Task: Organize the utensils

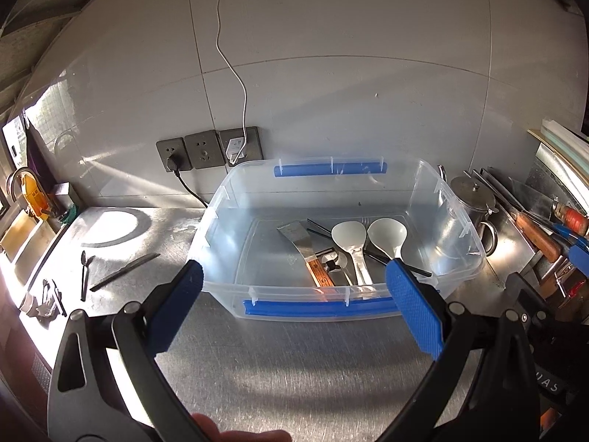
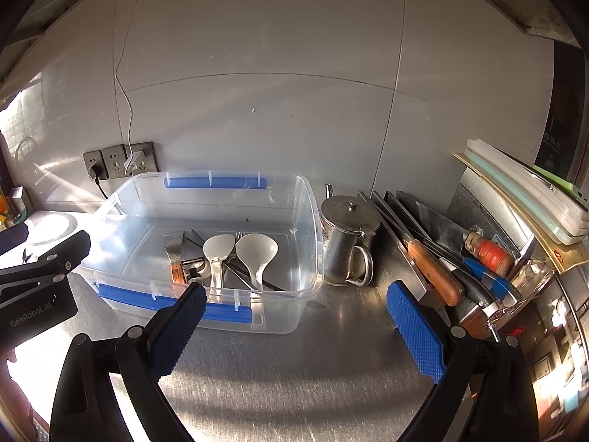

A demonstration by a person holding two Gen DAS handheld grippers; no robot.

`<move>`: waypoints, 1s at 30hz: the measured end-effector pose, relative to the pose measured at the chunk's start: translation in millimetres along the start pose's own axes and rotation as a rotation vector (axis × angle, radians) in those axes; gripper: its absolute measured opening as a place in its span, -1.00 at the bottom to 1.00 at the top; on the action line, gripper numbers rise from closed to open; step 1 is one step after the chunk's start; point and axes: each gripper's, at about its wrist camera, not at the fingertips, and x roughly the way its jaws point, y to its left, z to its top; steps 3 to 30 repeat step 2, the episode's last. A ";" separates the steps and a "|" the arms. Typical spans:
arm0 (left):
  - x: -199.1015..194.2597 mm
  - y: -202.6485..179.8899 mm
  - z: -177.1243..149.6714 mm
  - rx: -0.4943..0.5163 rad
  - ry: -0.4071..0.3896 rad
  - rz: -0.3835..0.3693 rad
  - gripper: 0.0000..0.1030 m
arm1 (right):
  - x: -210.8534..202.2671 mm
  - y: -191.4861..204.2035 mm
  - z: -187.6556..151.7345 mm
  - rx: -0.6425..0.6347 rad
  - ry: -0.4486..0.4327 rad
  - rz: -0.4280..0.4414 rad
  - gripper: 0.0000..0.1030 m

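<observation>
Both the left tool (image 1: 294, 283) and the right tool (image 2: 296, 304) gape wide and empty above the steel tabletop (image 2: 294, 368). The clear plastic bin with blue handles (image 1: 456, 217) holds two white plastic rice paddles (image 1: 349, 235), one wood-handled metal scraper (image 1: 300, 245) and black chopsticks (image 1: 324, 230). One black spoon (image 1: 85, 272) lies on the tabletop left of it.

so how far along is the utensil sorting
Done: two white rice paddles and a wooden-handled spatula lie in the clear bin. In hand: nothing; left gripper and right gripper are open. Left: a spoon and dark utensil remain on the counter.
</observation>
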 end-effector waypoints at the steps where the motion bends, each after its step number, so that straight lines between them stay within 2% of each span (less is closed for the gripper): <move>1: 0.6 0.4 0.1 -0.002 0.002 -0.002 0.85 | 0.3 0.0 0.0 0.000 0.001 0.000 0.90; 30: 0.5 0.5 0.0 -0.002 0.003 -0.003 0.85 | 0.2 -0.2 -0.2 0.001 0.003 0.000 0.90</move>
